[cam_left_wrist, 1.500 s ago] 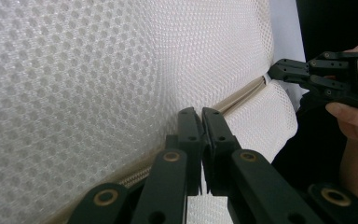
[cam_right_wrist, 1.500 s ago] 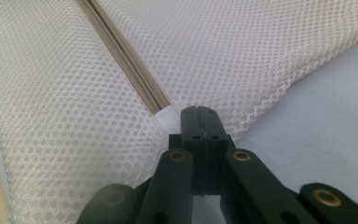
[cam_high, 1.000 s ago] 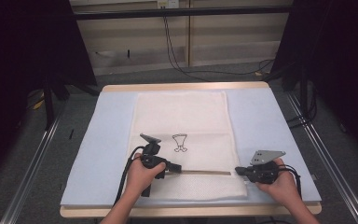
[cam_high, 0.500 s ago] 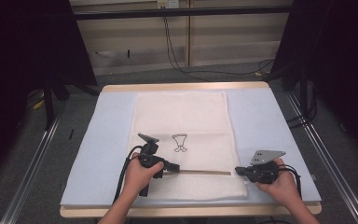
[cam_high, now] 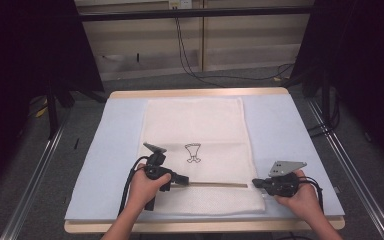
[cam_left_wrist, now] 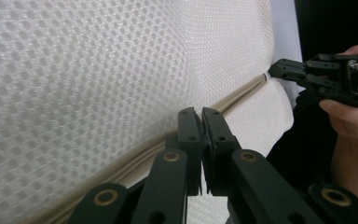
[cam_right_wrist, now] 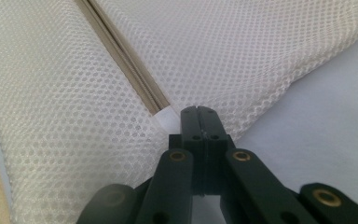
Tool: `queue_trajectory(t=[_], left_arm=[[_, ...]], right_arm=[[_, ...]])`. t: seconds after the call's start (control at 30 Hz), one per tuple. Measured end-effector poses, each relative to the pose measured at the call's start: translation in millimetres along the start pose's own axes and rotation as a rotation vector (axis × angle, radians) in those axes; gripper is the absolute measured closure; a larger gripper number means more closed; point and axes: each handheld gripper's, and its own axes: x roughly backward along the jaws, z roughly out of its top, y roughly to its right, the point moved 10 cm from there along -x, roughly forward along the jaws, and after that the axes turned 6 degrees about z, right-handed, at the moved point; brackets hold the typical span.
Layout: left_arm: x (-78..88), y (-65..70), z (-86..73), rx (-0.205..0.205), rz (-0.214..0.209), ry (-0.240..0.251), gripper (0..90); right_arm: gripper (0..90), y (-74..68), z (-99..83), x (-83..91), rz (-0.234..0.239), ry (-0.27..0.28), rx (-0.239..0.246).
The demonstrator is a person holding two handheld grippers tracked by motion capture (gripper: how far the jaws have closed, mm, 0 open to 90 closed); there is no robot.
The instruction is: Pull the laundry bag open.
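Note:
A white mesh bag [cam_high: 195, 130] lies flat on a pale blue mat [cam_high: 115, 150], with a small black drawing [cam_high: 193, 152] printed on it. A tan zipper [cam_high: 215, 184] runs across its near end. My left gripper [cam_high: 182, 180] is shut at the zipper's left end; in the left gripper view the jaws [cam_left_wrist: 201, 112] meet on the zipper line [cam_left_wrist: 242, 91], and what they pinch is hidden. My right gripper [cam_high: 255, 183] is shut on the bag's right edge. Its tips [cam_right_wrist: 199, 111] close on mesh beside the white tab [cam_right_wrist: 168, 116] that ends the zipper [cam_right_wrist: 121, 60]. That gripper [cam_left_wrist: 274, 70] also appears in the left gripper view.
The mat covers a wooden table [cam_high: 195, 93] whose front edge runs just below both hands. Metal rails [cam_high: 35, 170] flank the table on the floor. Cables [cam_high: 200, 75] trail across the floor behind it, in front of a pale wall.
My left gripper has crept slightly to the left along the zipper. The right gripper and the bag have stayed put.

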Motion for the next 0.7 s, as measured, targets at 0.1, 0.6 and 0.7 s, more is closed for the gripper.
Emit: queue_trajectory(t=[0.1, 0.6, 0.7], left_arm=[[0.7, -0.3, -0.4, 0.009, -0.004, -0.002, 87.4], [4.8, -3.9, -0.5, 0.016, 0.000, -0.001, 87.4], [10.1, -8.5, -2.3, 0.008, 0.002, 0.000, 87.3]], right_arm=[[90.0, 0.1, -0.1, -0.1, 0.001, 0.004, -0.005], [90.0, -0.1, -0.4, 0.2, 0.001, 0.005, -0.007], [90.0, 0.5, 0.0, 0.1, 0.007, 0.000, -0.006]])
